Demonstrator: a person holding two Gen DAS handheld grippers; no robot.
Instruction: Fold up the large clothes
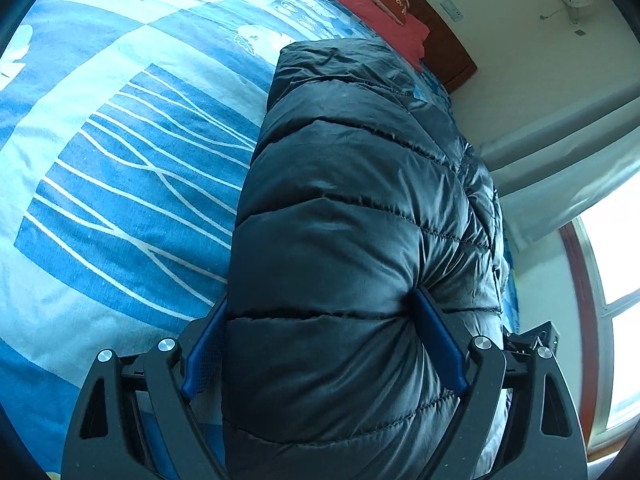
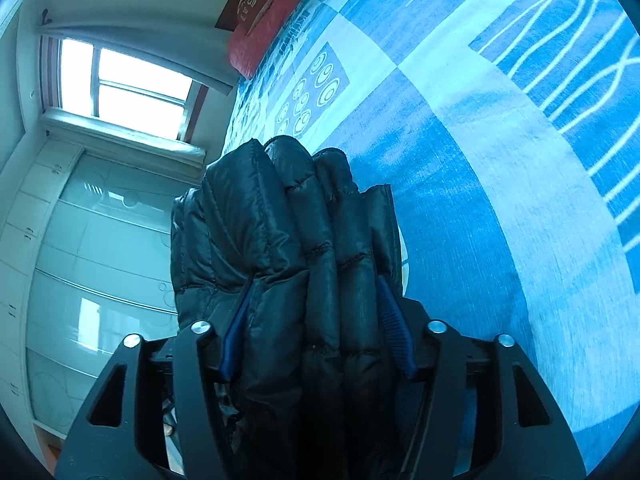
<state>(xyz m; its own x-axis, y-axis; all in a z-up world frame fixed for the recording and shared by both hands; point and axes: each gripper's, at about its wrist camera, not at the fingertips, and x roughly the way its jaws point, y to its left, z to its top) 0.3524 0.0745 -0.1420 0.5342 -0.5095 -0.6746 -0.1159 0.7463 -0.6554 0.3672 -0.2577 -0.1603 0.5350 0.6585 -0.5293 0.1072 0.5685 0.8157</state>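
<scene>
A black quilted puffer jacket (image 1: 352, 208) lies folded into a thick bundle on a bed. My left gripper (image 1: 320, 300) is shut on the near end of the jacket, its blue pads (image 1: 438, 340) pressed into the padding on both sides. My right gripper (image 2: 314, 284) is shut on the jacket's (image 2: 280, 232) other end, where several stacked layers stand between its blue pads (image 2: 394, 328). In the right wrist view the bundle hangs partly past the bed's edge. The underside of the jacket is hidden.
The bed has a blue and white patterned cover (image 1: 120, 168), also seen in the right wrist view (image 2: 480, 160). A red pillow (image 1: 360, 4) and a wooden headboard (image 1: 448, 48) are at the far end. A window (image 2: 132, 88) and a glass-fronted wardrobe (image 2: 100, 260) stand beside the bed.
</scene>
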